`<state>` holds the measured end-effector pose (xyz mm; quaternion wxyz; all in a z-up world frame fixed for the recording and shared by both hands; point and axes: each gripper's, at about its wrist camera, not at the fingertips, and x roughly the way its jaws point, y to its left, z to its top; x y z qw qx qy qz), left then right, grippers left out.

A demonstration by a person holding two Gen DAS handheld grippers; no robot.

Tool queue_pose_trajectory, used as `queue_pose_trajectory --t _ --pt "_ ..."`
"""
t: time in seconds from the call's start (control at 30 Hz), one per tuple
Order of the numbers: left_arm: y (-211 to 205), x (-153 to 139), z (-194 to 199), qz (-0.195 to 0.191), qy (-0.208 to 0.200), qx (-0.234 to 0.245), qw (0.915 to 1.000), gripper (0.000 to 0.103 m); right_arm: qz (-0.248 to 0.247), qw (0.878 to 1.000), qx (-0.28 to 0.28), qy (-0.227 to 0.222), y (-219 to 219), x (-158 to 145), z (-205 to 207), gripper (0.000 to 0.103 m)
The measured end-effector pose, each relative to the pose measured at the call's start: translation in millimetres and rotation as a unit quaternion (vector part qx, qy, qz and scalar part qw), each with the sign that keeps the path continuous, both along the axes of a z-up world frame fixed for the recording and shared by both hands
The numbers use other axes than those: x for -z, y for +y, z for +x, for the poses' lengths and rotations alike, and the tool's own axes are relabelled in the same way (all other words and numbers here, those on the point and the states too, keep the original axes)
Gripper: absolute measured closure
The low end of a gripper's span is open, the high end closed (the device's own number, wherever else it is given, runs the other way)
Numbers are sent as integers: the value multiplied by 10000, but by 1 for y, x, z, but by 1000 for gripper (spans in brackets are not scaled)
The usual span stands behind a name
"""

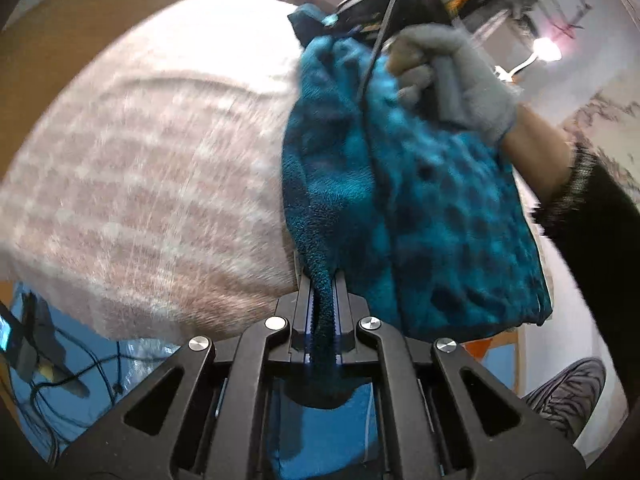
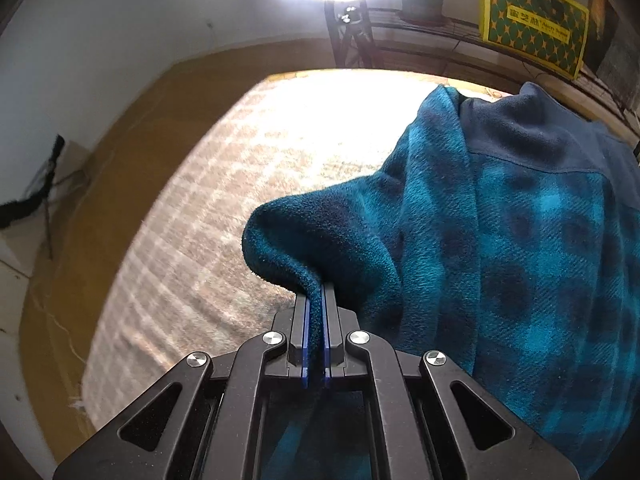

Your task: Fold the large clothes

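**Both tongs pinched on fleece, garment held up over bed**

L wrist view: left gripper (image 1: pixel 322 280) jaws nearly closed, a ridge of the teal plaid fleece garment (image 1: pixel 420 208) clamped between them. Fabric hangs fwd and to the right, off the checked bedspread (image 1: pixel 152 168). Gloved right hand (image 1: pixel 452 76) visible up top, holding the other tool handle w/ cable running down. Frame blurred, so edges uncertain.

R wrist view: right gripper (image 2: pixel 316 312) also all but closed, a fold of the same fleece (image 2: pixel 500 260) pinched between the pads. Navy collar/yoke panel (image 2: pixel 532 132) sits top right. Bedspread (image 2: pixel 248 208) below, lamp glare washes out far end.

Step in hand, my read: lifting garment to spread it. To do well: keep both pinches firm, pull hands apart till cloth is taut btw them, lower flat onto bedspread, collar square, no bunching
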<state>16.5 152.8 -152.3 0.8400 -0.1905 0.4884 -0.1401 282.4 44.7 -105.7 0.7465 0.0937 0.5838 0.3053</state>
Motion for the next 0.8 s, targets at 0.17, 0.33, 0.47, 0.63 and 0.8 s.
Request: queue_pose_trajectory --t 0.17,0.33,0.47,0.63,0.8 --pt "-27 -31 -9 172 -474 371 9980 98 704 9969 338 51 -35 -9 5 100" --pt "-66 -50 -8 412 -772 863 9924 99 1289 9883 814 76 -87 -13 7 100" --pt "-96 -53 -8 549 -802 1243 9875 99 1497 9815 1185 161 -129 -6 6 100" --pt "-133 -47 -6 643 -636 1621 9826 99 1350 9789 1503 304 -184 15 1 100" --pt "-166 -33 -3 1093 -535 1947 9733 99 301 9875 1476 470 -208 33 3 95"
